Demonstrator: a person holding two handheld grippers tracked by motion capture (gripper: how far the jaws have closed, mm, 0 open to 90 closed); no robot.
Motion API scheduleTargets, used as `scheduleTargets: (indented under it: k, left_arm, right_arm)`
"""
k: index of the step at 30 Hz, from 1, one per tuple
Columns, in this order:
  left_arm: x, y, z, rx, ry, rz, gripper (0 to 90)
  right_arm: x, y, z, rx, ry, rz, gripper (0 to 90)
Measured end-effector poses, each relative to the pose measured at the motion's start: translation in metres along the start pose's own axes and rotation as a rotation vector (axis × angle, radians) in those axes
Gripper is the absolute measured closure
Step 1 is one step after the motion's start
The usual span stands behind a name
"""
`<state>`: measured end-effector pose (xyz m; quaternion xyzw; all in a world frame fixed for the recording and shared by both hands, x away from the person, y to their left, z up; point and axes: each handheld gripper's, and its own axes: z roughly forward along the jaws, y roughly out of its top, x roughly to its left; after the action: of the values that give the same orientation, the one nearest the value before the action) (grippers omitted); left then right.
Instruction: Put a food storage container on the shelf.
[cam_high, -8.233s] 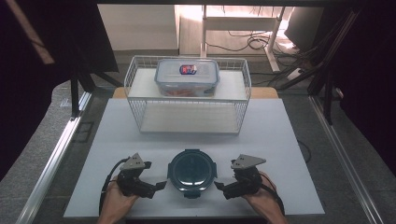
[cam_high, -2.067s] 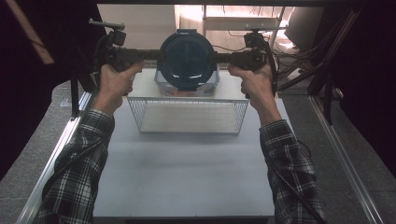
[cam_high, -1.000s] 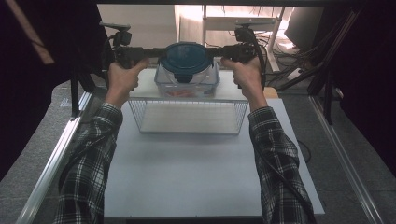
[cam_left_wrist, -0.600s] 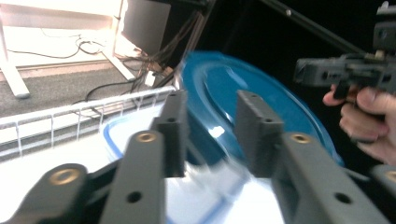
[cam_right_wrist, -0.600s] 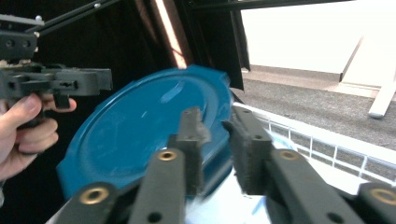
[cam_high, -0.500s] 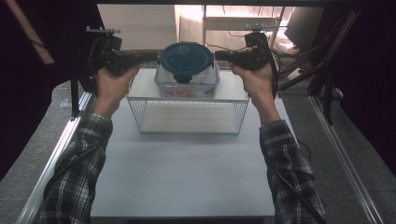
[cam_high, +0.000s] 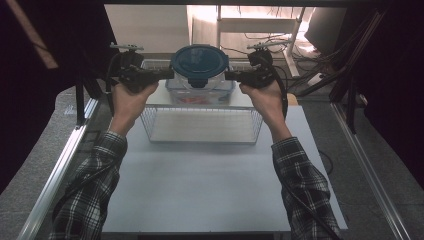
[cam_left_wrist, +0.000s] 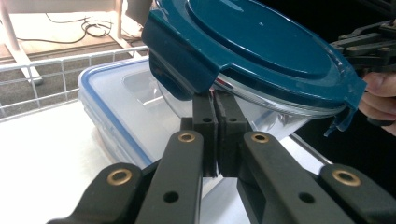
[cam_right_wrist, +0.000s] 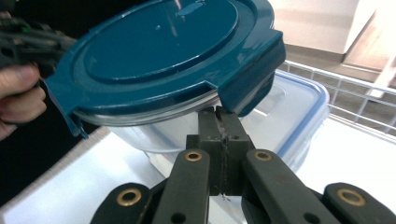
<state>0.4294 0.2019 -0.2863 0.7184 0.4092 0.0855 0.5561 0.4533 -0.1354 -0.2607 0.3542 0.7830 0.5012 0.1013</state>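
A round glass container with a dark teal lid (cam_high: 200, 67) sits tilted on top of a clear rectangular box with a blue-edged lid (cam_high: 200, 96), inside a white wire basket (cam_high: 200, 134). My left gripper (cam_high: 167, 75) is at the round container's left side and my right gripper (cam_high: 229, 76) at its right. In the left gripper view the jaws (cam_left_wrist: 215, 98) are shut, their tips tucked under a lid clip (cam_left_wrist: 182, 70). The right gripper view has the same: shut jaws (cam_right_wrist: 218, 114) under the opposite clip (cam_right_wrist: 252, 84), nothing pinched between them.
The basket stands at the far end of a white table top (cam_high: 210, 180). Metal rails (cam_high: 60, 165) run along both table sides. Behind the basket lie cables and shelf legs (cam_high: 260, 30) on the floor. Plaid-sleeved forearms (cam_high: 100, 170) reach over the table.
The round container went from the table's front edge up and over the basket. Within the last second it came down onto the rectangular box; both hands shifted slightly.
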Motion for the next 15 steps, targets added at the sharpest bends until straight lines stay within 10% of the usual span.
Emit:
scheduleTargets:
  k: [10, 15]
  left_arm:
    - [0.000, 0.000, 0.000, -0.006, 0.025, -0.005, 83.6]
    - [-0.003, -0.011, -0.003, 0.018, 0.028, 0.036, 62.5]
  right_arm:
    - [-0.006, 0.005, 0.012, -0.015, -0.041, 0.026, 88.6]
    - [-0.004, -0.004, 0.007, -0.015, -0.031, 0.008, 72.8]
